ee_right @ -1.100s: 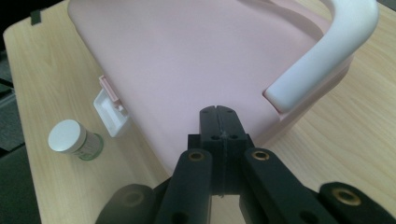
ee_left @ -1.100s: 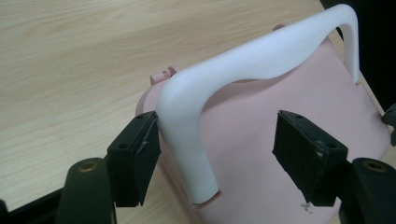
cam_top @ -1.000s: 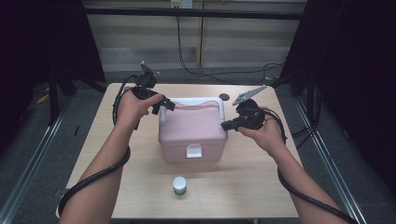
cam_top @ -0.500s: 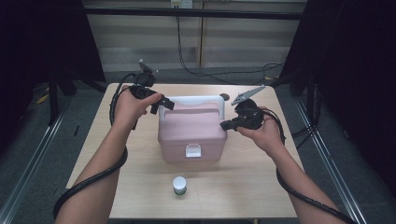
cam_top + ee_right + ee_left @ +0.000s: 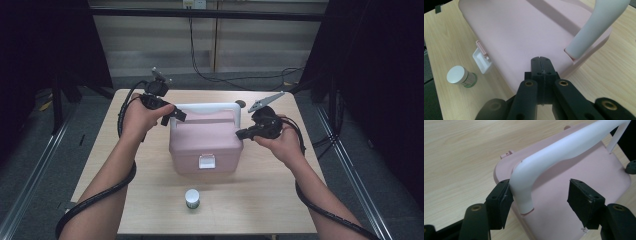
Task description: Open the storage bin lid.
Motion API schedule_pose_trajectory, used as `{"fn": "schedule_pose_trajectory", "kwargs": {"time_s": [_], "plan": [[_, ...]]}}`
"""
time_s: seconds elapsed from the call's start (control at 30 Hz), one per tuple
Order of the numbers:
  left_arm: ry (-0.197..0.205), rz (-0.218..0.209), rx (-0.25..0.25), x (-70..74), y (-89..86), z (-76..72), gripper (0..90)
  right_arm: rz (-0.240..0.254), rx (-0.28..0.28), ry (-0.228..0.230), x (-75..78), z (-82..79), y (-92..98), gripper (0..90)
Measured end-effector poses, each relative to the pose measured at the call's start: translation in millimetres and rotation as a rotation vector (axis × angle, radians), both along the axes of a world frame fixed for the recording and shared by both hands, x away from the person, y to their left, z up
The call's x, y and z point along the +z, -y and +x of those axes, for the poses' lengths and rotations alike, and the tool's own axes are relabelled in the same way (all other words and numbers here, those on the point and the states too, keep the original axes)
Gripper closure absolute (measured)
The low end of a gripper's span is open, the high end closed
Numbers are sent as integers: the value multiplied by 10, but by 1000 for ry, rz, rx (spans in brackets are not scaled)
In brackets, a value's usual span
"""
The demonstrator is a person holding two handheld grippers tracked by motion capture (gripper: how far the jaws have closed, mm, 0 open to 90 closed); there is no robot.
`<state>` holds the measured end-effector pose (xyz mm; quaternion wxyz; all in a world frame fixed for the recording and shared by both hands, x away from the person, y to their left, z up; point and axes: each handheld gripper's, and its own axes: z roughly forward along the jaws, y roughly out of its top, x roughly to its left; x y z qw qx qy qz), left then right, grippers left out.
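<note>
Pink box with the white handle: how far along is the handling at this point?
Early. Done: the handle stands raised. In hand: the left gripper straddles its base, jaws just closing, not clamped; the right gripper is shut beside the pink box. Left: latch looks closed; small jar untouched.

A light wood table [image 5: 150, 200] stands in the middle of a dim room. Behind the table, a pale panelled wall [image 5: 150, 45] runs across, with a dark rail [image 5: 225, 14] along its top and black cables [image 5: 220, 75] hanging down it to the grey floor [image 5: 30, 165]. Left and right of the table hang black curtains [image 5: 385, 75]. Metal rails [image 5: 350, 165] lie on the floor along both sides of the table. Light falls evenly on the table from above
</note>
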<state>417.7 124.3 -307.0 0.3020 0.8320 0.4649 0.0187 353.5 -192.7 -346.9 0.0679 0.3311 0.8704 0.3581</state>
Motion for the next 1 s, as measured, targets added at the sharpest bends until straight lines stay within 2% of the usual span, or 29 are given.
{"fn": "schedule_pose_trajectory", "kwargs": {"time_s": [0.5, 0.7, 0.8, 1.0], "plan": [[3, 65, 5, -131, 71, 53, 411, 1, -2, 2, 0, 0, -2, 900], [14, 107, 13, -118, 71, 77, 513, -1, -3, 3, 1, -1, -11, 900], [13, 102, 28, -123, 68, 89, 545, 3, 2, 3, -4, 3, -27, 900], [11, 131, 40, -116, 69, 101, 637, 1, 12, 4, -3, 3, -80, 900]]}}
